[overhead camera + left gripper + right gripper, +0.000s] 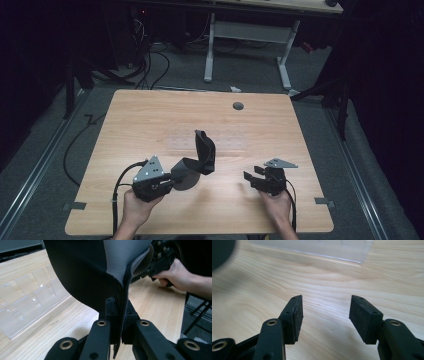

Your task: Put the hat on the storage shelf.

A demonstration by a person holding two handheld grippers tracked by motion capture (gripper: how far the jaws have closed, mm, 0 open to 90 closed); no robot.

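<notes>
Seen from above at a pale wooden surface (150, 125): left gripper (172, 176) near the front edge, fingers (111, 315) pinching the rim of a black mouse pad (200, 157) with a grey underside. Pad lifted and curled, one end standing up above the surface just beyond the gripper, the clamped edge folded double between the pads. Right gripper (252, 177) well apart on the other side, low over the bare wood, fingers (294, 315) spread wide with nothing between them. Clear plastic sheet (207, 141) flat at mid-surface, beyond the pad. Small round grey grommet (238, 106) near the far edge. Person's hands (135, 207) gripping both tools from the near side. White-legged desk frame (247, 45) and loose cables (150, 65) on the dark floor behind.
</notes>
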